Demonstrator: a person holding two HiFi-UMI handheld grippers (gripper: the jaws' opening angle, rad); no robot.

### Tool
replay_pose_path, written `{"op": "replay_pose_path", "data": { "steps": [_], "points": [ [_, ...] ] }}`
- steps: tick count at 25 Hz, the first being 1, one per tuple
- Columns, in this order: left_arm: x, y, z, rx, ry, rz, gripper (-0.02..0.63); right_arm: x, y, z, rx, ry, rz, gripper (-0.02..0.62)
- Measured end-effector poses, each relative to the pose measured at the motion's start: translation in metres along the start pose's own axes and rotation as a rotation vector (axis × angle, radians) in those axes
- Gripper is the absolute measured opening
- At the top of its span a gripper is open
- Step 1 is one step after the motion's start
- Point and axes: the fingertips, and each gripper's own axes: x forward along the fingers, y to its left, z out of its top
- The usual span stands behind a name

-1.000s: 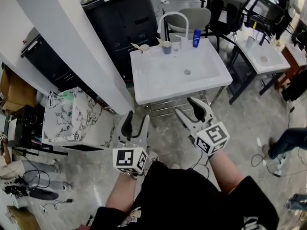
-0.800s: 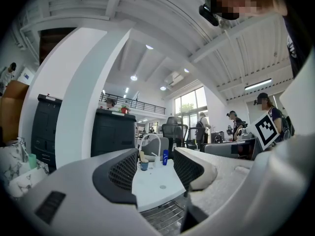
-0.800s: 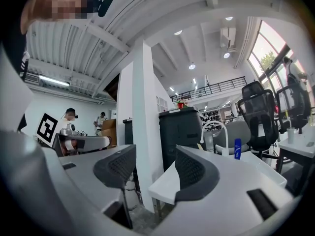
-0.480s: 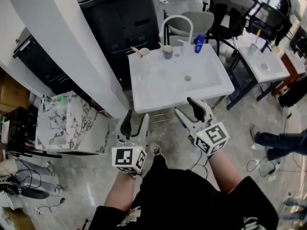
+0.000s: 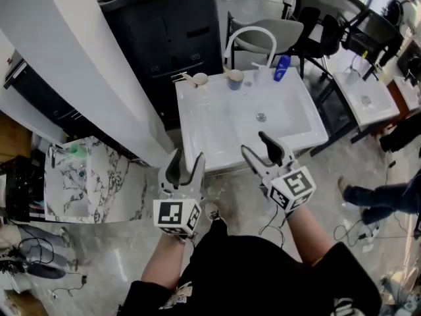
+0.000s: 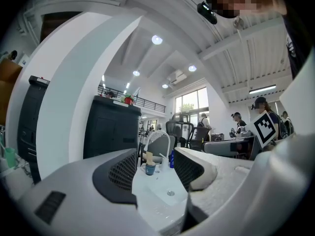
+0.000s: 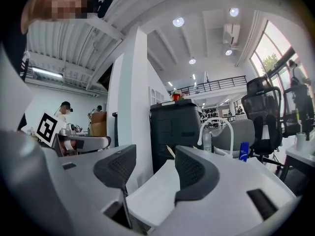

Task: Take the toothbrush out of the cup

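Observation:
A blue cup [image 5: 235, 79] stands on the back rim of the white sink [image 5: 217, 133], with a pale toothbrush [image 5: 227, 72] leaning out of it. In the left gripper view the cup [image 6: 150, 168] and toothbrush [image 6: 149, 157] show small and far off between the jaws. My left gripper [image 5: 187, 161] is open and empty, just short of the sink's front left corner. My right gripper [image 5: 258, 145] is open and empty over the sink's front edge. In the right gripper view that gripper [image 7: 155, 168] frames the sink [image 7: 150, 193]; its jaw hides the cup.
A white arched faucet [image 5: 253, 39] and a blue bottle [image 5: 282, 67] stand behind the basin, and a small white dish [image 5: 199, 79] holding a stick sits left of the cup. A black cabinet [image 5: 171, 31] and a white pillar [image 5: 85, 64] are to the left, office chairs [image 5: 316, 18] behind.
The sink has drawn closer and lower in the head view as I stepped toward it. Both grippers kept their pose and stayed open; the right one now reaches over the front edge.

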Motion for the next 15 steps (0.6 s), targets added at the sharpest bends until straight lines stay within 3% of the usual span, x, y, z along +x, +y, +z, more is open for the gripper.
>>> {"op": "replay_pose_path", "data": {
  "steps": [15],
  "points": [
    [0.106,0.074,-0.008,-0.019,0.031,-0.068,0.216,0.112,-0.059,-0.011,0.041,0.035,-0.072,0.249]
  ]
}}
